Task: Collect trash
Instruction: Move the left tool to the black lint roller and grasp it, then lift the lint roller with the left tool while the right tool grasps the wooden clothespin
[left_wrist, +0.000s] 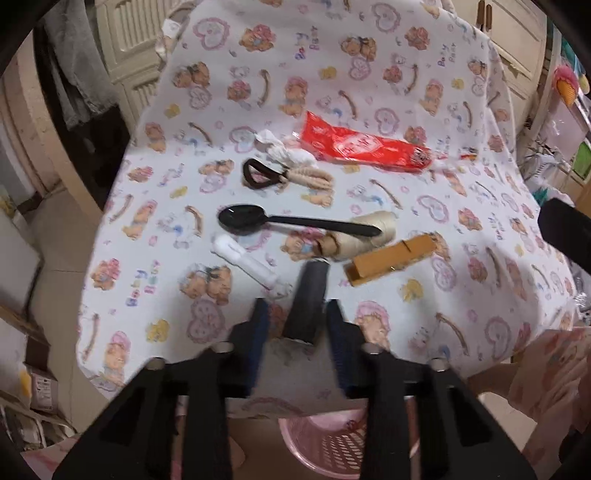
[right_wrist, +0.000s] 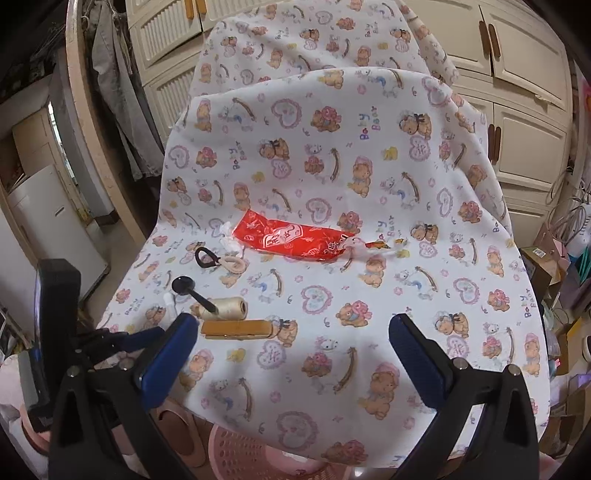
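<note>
My left gripper (left_wrist: 297, 314) hangs low over the bear-print cloth (left_wrist: 369, 55) with its jaws narrow around a dark grey stubby object (left_wrist: 306, 299). The right pad meets the object, and a thin strip of cloth shows beside the left pad. Beyond it lie a black plastic spoon (left_wrist: 295, 221), a red wrapper (left_wrist: 362, 147) and a crumpled white tissue (left_wrist: 288, 149). My right gripper (right_wrist: 295, 354) hovers wide open over bare cloth near the front edge, holding nothing. The red wrapper (right_wrist: 291, 238) and a small twisted candy wrapper (right_wrist: 384, 245) lie farther back.
A thread spool (left_wrist: 365, 236), a wooden clothespin (left_wrist: 391, 258), a white plastic piece (left_wrist: 243, 258) and a black ring on beige cord (left_wrist: 258, 173) also lie on the cloth. A pink basket (right_wrist: 251, 458) stands below the front edge. Cupboards (right_wrist: 524, 55) stand behind.
</note>
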